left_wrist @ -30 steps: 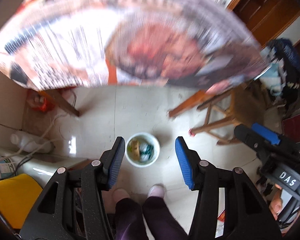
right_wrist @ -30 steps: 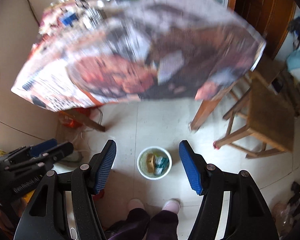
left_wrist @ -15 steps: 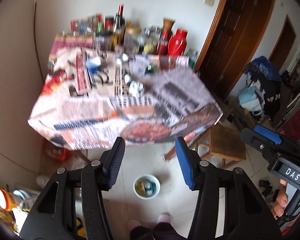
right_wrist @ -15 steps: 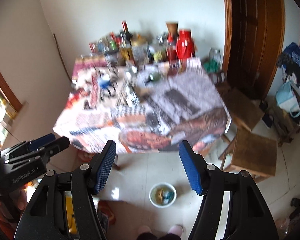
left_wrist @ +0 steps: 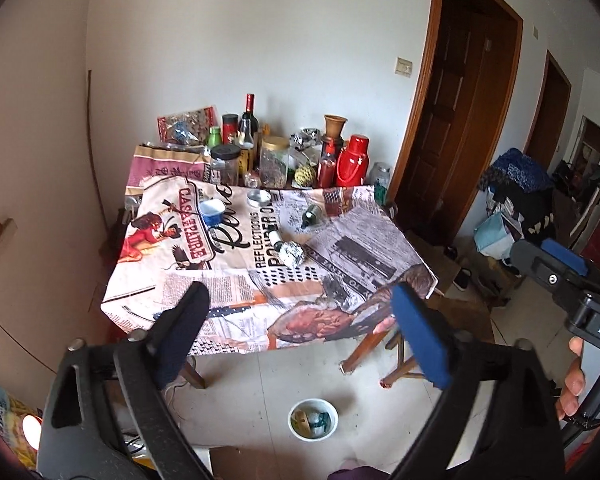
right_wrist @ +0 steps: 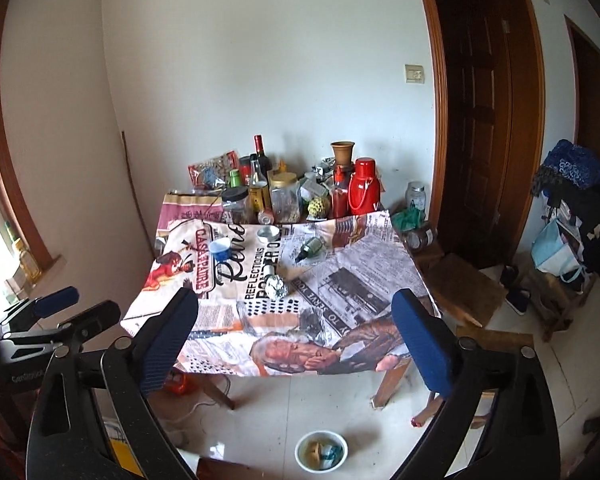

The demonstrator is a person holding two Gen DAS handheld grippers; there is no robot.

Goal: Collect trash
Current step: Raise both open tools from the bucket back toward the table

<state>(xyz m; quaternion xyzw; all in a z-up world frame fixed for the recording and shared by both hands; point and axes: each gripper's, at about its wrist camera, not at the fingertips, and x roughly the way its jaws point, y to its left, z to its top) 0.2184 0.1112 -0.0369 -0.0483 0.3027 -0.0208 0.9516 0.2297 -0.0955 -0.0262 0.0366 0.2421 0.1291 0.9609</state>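
A table with a printed newspaper-style cloth (left_wrist: 236, 276) (right_wrist: 352, 280) stands ahead. On it lie a crumpled foil ball (left_wrist: 293, 254) (right_wrist: 276, 286), a small green bottle on its side (left_wrist: 311, 215) (right_wrist: 310, 246), a blue cup (left_wrist: 212, 210) (right_wrist: 221, 249) and a round tin (left_wrist: 259, 198) (right_wrist: 269, 233). A white bin (left_wrist: 313, 418) (right_wrist: 321, 451) with scraps in it sits on the floor in front. My left gripper (left_wrist: 300, 336) and right gripper (right_wrist: 296, 340) are both open, empty and held well back from the table.
Bottles, jars and a red thermos (left_wrist: 353, 160) (right_wrist: 364, 190) crowd the table's far edge by the wall. A wooden stool (right_wrist: 466, 290) stands right of the table, with dark doors (right_wrist: 480, 120) behind. Bags and clothes (left_wrist: 516, 192) pile at the right.
Both grippers have tilted up and pulled back from looking down at the floor bin. The whole tabletop and wall have come into view. Both stay open.
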